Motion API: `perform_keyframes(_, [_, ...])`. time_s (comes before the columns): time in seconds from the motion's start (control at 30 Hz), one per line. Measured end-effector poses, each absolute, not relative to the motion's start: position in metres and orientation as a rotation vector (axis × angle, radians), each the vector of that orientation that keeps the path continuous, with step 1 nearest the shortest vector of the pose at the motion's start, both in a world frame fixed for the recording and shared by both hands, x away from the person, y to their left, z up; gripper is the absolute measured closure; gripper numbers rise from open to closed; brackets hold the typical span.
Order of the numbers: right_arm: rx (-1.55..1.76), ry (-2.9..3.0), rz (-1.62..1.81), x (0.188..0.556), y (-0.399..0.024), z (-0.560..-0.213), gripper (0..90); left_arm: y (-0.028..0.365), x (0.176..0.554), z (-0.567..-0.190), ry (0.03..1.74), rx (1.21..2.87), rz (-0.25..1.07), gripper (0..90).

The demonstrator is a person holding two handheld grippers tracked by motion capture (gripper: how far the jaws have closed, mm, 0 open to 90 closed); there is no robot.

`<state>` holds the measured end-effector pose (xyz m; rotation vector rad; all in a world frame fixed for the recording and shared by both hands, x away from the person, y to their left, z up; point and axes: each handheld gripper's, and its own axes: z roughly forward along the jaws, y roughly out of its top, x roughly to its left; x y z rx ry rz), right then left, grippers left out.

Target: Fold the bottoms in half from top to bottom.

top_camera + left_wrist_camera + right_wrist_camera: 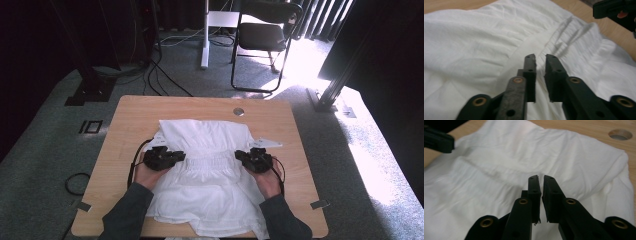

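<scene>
A white garment [207, 175] lies spread on the wooden table [130, 115], covering the middle of the top and running down to the near edge. A gathered, elasticated band [210, 161] crosses it from side to side about halfway down; above the band the cloth lies fairly smooth, below it the fabric flares out in loose folds toward the person. A small white tag or paper [267, 143] lies on the table just beside the garment's right edge.

The left gripper [176, 156] rests at the left end of the band, held in the person's left hand [145, 172]. In the left gripper view [540, 58] its jaws stand narrow, nearly together, with only a thin slit between them; the tips sit low over the gathered band, and no cloth can be seen pinched in the slit. Whether the tips touch the fabric cannot be told.

The right gripper [242, 156] rests at the right end of the band, in the right hand [270, 180]. In the right gripper view [541, 178] its jaws are likewise narrow, nearly closed, with nothing visibly caught between them, poised over smooth white cloth.

Both grippers point inward toward each other across the band, well apart. A round grommet hole [238, 111] sits in the table near the far edge, beyond the garment. Behind the table stand a dark folding chair [262, 37] and loose cables [160, 75] on grey carpet.
</scene>
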<state>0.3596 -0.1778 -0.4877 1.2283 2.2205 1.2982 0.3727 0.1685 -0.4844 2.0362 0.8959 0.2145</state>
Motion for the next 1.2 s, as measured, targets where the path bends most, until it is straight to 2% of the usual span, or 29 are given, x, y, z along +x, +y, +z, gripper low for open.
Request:
perform_keyframes(0.13, [1.322, 2.240, 1.174, 0.396, -0.164, -0.506, 83.6, 0.153, 0.395, -0.506, 0.963, 2.134, 0.207, 84.2])
perform_keyframes(0.27, [1.334, 2.299, 1.154, 0.402, -0.157, -0.521, 83.0, 0.147, 0.399, -0.521, 0.987, 2.163, 0.164, 84.1])
perform_keyframes(0.4, [1.320, 2.302, 1.263, 0.393, -0.160, -0.520, 79.7, 0.146, 0.388, -0.518, 0.943, 2.132, 0.155, 79.9])
perform_keyframes(0.53, [1.245, 2.329, 1.400, 0.369, -0.169, -0.516, 75.7, 0.146, 0.361, -0.511, 0.833, 2.088, 0.130, 77.1])
perform_keyframes(0.8, [1.047, 2.402, 1.513, 0.317, -0.180, -0.512, 71.1, 0.141, 0.318, -0.516, 0.707, 2.150, 0.076, 73.3])
perform_keyframes(1.03, [1.097, 2.296, 1.522, 0.321, -0.178, -0.499, 67.3, 0.136, 0.308, -0.531, 0.703, 2.223, 0.046, 72.6])
perform_keyframes(1.2, [1.014, 2.459, 1.393, 0.312, -0.150, -0.521, 69.0, 0.138, 0.308, -0.537, 0.723, 2.209, 0.019, 71.3])
